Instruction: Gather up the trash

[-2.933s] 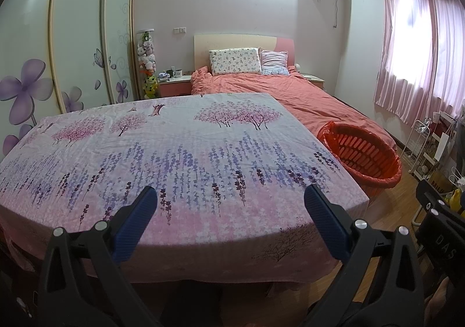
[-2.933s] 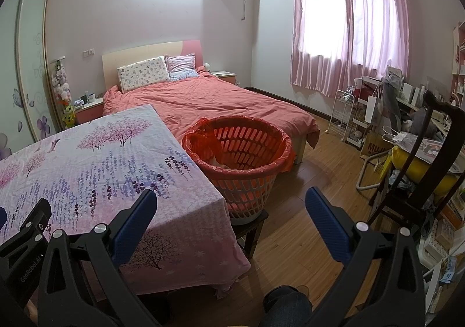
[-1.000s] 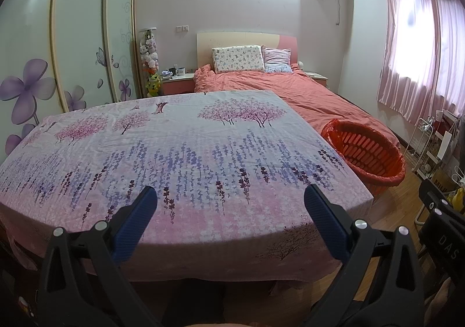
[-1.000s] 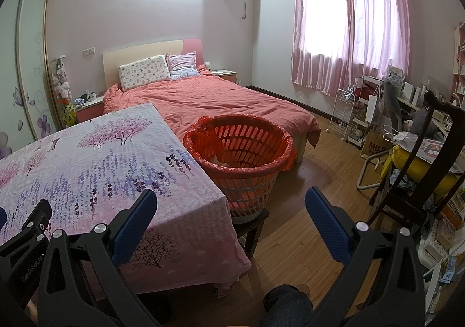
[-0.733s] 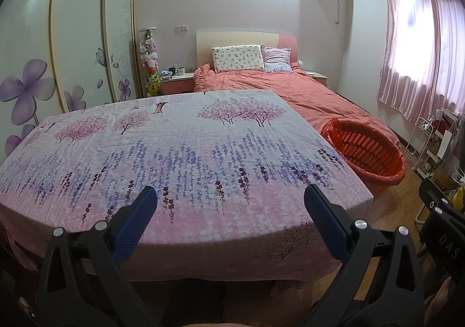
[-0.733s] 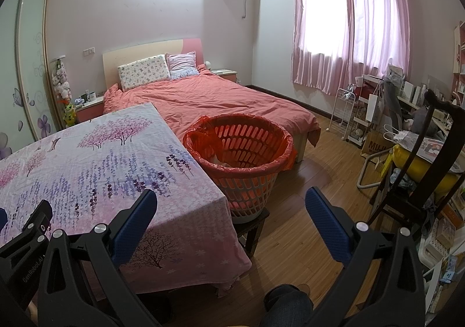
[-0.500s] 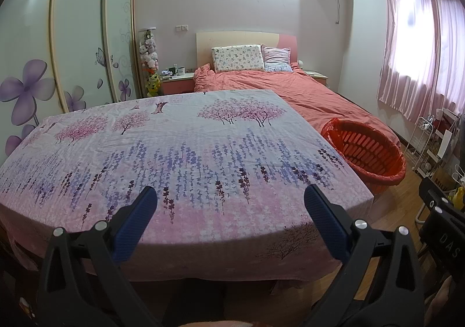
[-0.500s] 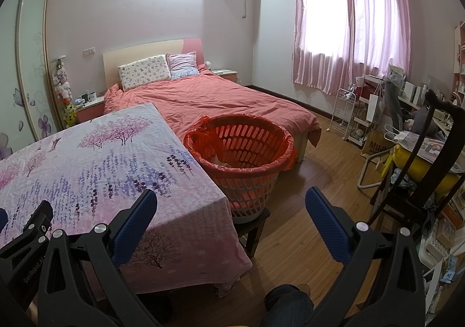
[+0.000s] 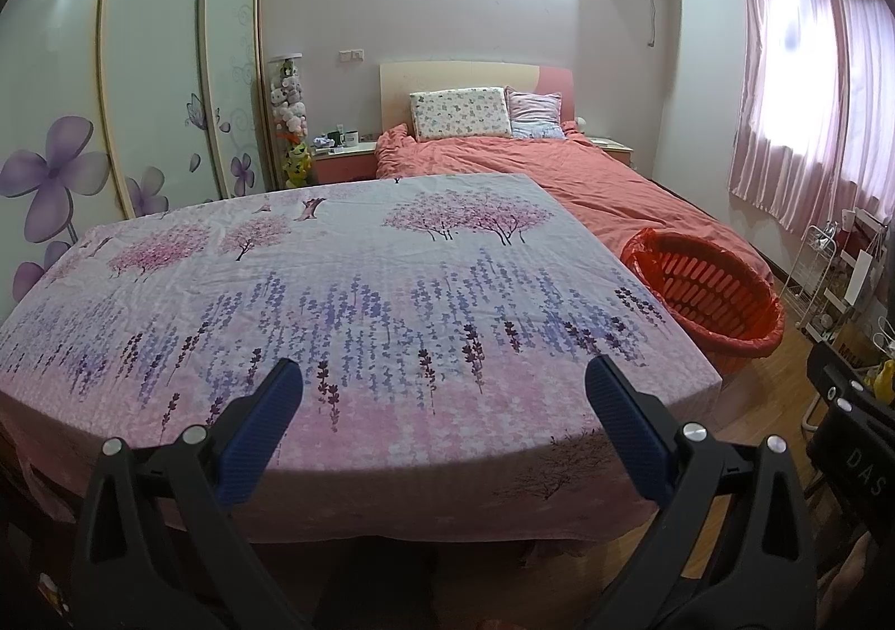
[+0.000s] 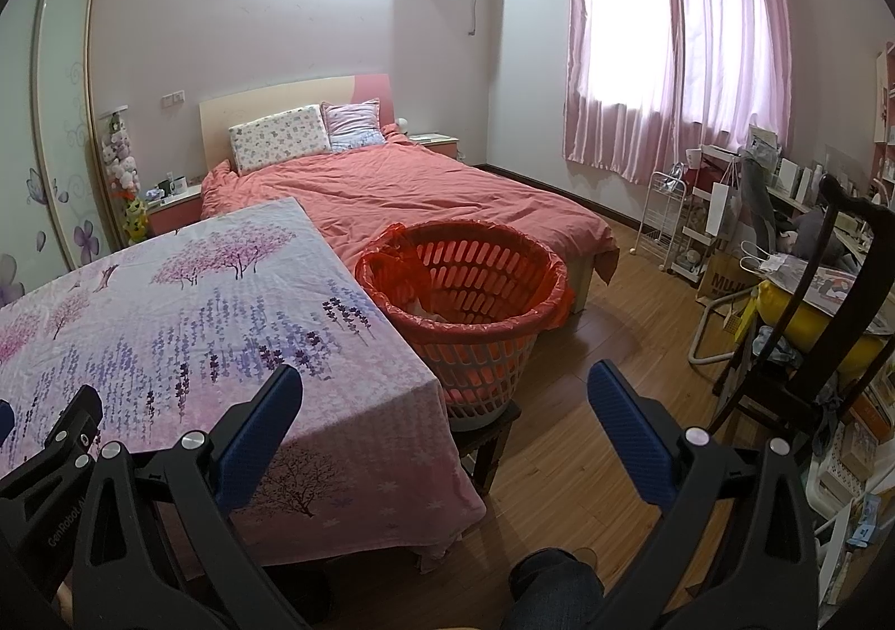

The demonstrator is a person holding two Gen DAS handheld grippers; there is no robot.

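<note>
Orange-red basket (image 10: 467,305) with a red bag lining sits on a low dark stool (image 10: 486,431) just beside the right edge of the surface (image 9: 347,294), between it and the bed (image 10: 425,193). Surface wears a floral cloth, pink trees and purple sprigs, and nothing lies on top of it in either view. Left tongs (image 9: 444,400) hang over the near edge of the surface, wide apart, gripping nothing. Right tongs (image 10: 444,403) hang near the surface's right corner, aimed toward the basket and the wood floor (image 10: 604,406), also spread wide and empty. Something pale lies at the bottom of the basket, too small to identify; probably trash already dropped in. No loose trash shows on the surface, the bed or the visible floor. My read: either the collecting is done or this is a search pause between pieces. Next move calls for a target first: scan the cluttered chair (image 10: 805,305) and shelf area at far right, or the floor under the surface edge, neither readable from here. Once a piece is found, close one pair of tongs on it and carry it over the basket rim; the basket is close, short reach from the right side.
</note>
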